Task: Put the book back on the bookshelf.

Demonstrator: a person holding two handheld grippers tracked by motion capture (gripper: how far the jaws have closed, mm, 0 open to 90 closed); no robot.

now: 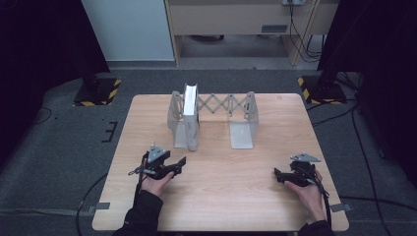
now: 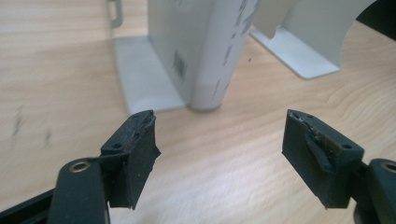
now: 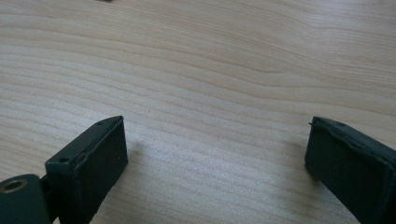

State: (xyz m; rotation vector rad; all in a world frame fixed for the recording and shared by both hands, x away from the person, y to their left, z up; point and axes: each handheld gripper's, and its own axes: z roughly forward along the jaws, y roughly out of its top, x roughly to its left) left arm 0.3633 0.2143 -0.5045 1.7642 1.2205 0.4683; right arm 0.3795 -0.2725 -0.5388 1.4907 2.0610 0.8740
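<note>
High view: A grey expandable book rack (image 1: 211,118) stands toward the far edge of the wooden surface (image 1: 221,196). One white book (image 1: 191,115) stands upright in the rack, against its left end plate; the rest of the rack is unoccupied. The left gripper (image 1: 181,164) rests near the rack, on the person's side of the book, jaws spread. The right gripper (image 1: 279,175) rests farther from the rack, off its right end plate, holding nothing.

Left gripper view: The jaws stand wide and empty. The book's spine faces the camera, just beyond the jaw tips, with the rack's base plate beside it. Risk: the book is tall, narrow and supported on one side only. A jaw tip striking the spine off-centre would likely tip it toward the open side of the rack. The rack may also slide if pushed.

Right gripper view: The jaws are wide apart over bare surface, well clear of the rack. Risk is low here.
</note>
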